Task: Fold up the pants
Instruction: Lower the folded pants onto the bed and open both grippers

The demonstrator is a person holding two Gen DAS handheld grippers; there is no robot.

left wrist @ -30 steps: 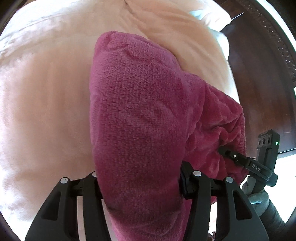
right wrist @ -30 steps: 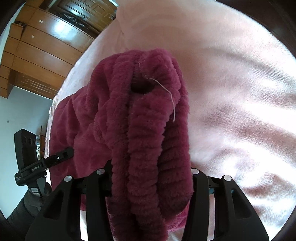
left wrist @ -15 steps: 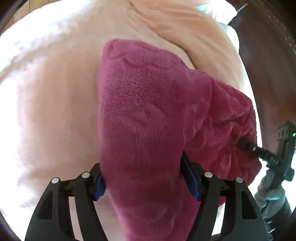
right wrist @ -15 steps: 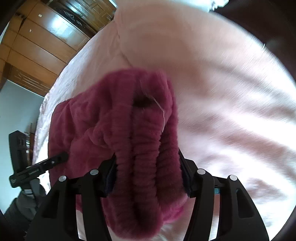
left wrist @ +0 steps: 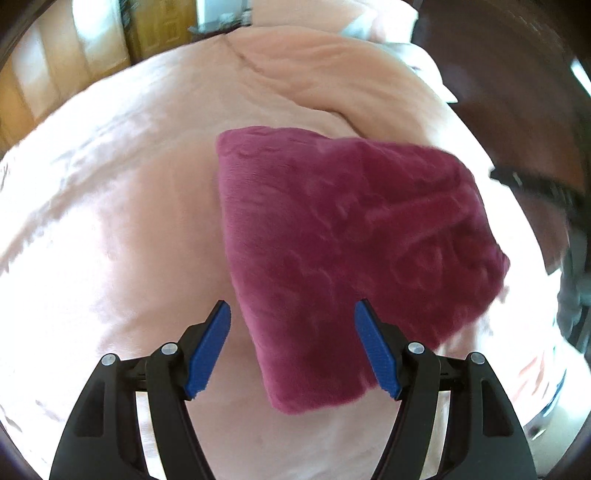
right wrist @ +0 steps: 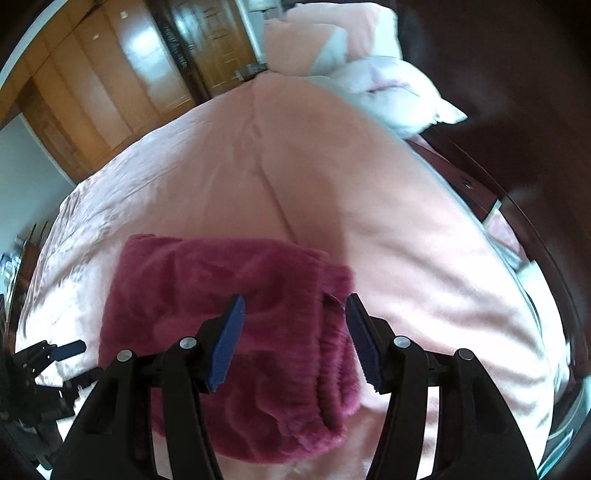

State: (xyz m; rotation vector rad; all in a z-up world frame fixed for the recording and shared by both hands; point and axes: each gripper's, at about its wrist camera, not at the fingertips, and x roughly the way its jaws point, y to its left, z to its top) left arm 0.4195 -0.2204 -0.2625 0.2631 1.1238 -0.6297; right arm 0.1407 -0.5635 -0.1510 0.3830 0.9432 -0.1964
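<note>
- Left wrist view: the left gripper hangs above the bed with its blue pads spread wide and nothing pinched between them.
- The pants, a folded magenta fleece bundle, lie flat on the pink bedspread below. Their near corner shows between the two pads, closer to the right one, and touches neither.
- Left of the pants the bedspread runs bare to the wardrobe at the far edge. Right of them the bed ends at dark wood, where the right gripper shows as a blur.
- Right wrist view: at the far left the left gripper sits low by the bed's edge, just beside the pants.
- The right gripper hangs over the ribbed waistband end of the bundle, pads parted and gripping nothing; the fleece lies below them, apart.
- Right of the pants a broad stretch of bedspread lies free as far as the dark bed frame.
- Pillows lie at the far end.
</note>
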